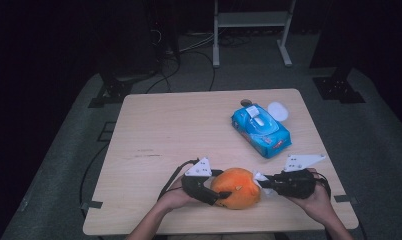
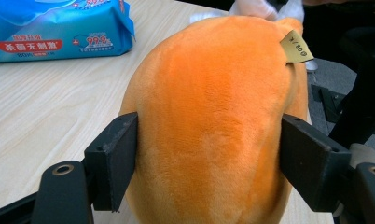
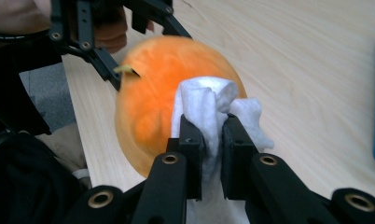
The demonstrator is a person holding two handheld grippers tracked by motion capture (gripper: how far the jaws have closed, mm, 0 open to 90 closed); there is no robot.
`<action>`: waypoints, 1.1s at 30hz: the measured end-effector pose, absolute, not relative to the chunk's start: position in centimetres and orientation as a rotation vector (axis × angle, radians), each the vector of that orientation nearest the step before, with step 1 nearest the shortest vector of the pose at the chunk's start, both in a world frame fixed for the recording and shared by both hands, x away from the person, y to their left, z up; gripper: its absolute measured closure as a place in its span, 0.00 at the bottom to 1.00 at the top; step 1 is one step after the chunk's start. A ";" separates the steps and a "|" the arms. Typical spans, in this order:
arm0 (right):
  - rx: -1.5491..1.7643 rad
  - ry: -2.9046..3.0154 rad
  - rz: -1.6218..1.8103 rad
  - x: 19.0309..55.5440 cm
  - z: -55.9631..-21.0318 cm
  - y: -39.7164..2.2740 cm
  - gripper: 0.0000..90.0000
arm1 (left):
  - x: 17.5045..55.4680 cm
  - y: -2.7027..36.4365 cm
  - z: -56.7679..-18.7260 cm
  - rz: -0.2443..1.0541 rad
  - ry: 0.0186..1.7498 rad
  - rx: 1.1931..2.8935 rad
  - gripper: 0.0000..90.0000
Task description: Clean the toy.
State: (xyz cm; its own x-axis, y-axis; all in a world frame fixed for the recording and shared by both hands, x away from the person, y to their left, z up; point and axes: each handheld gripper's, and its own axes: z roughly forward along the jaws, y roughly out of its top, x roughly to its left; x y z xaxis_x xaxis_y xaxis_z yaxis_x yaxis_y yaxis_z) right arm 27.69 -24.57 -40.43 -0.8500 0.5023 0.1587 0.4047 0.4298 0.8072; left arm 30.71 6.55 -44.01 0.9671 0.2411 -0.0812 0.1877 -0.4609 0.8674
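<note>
An orange plush (image 1: 237, 188) is seen near the front edge of the table (image 1: 159, 135), between the 2 grippers. In the high view it lies right of the table's middle, close to the person's side.

The plush is grasped by the left gripper (image 1: 215, 193). In the left gripper view, the plush (image 2: 209, 126) is pressed on both flanks by the 2 black jaws, and the soft fabric is dented slightly where the pads meet it. A small yellowish tag (image 2: 296, 46) is sewn to the plush's upper right in that view. The left hand (image 1: 176, 196) is wrapped around the gripper's body.

The right gripper (image 1: 263, 182) is clenched on a white wipe (image 3: 212, 109). In the right gripper view, the wipe is pinched between the 2 jaws, which stand nearly together, and its bunched top is laid against the plush (image 3: 153, 98). Loose folds of the wipe hang to the right of the jaws. The left gripper (image 3: 122, 44) is seen farther off in that view, on the plush's far side. The right hand (image 1: 316, 197) holds its gripper at the plush's right in the high view.

A blue wipes pack (image 1: 260, 129) lies well apart, farther back on the table, with a white lid (image 1: 277, 110) just beside its far end.
</note>
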 end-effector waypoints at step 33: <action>0.715 2.452 1.482 30.0 -37.3 -21.4 0.89 | 31.3 7.3 -41.2 0.329 0.243 1.943 0.42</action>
